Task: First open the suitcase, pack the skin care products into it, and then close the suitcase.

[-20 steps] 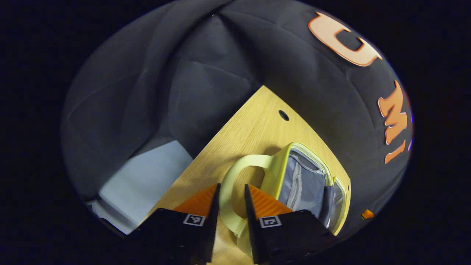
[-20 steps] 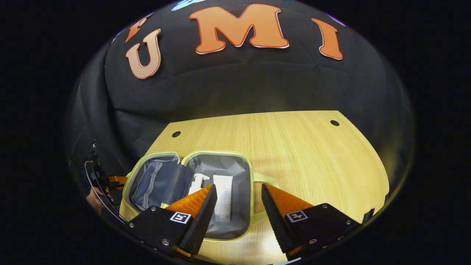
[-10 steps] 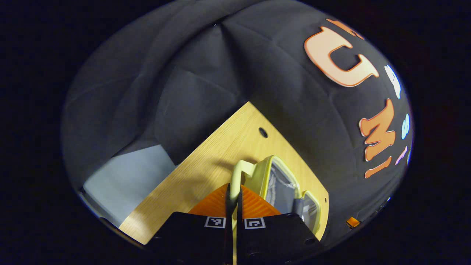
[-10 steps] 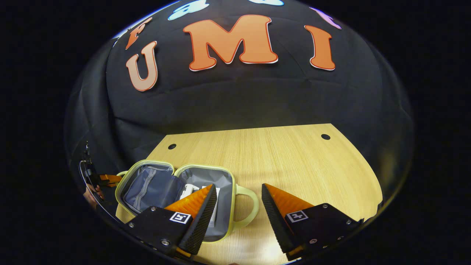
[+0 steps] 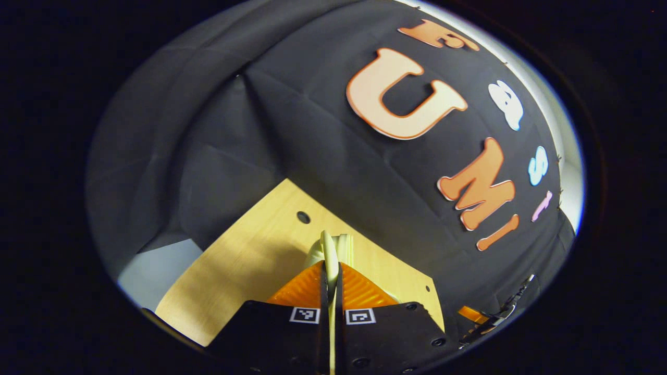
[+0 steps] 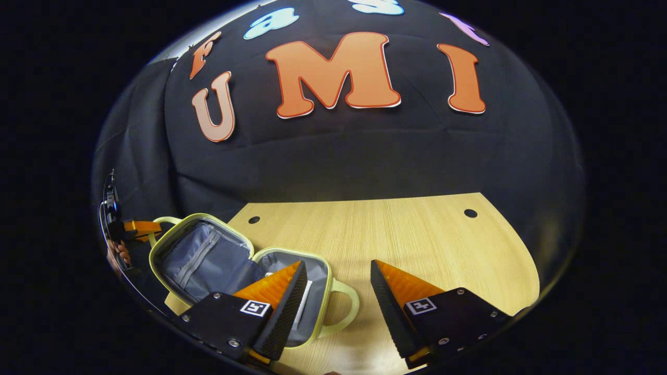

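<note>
The suitcase sits low and to the left of my right gripper, its lid half tilted up off the desk. My left gripper is clamped on the lid's handle, edge-on straight ahead of it, so the left does the folding over. Inside the base half something white, likely a skin care product, peeks beside the finger. My right gripper stands apart, empty, with the base's handle between its fingers.
</note>
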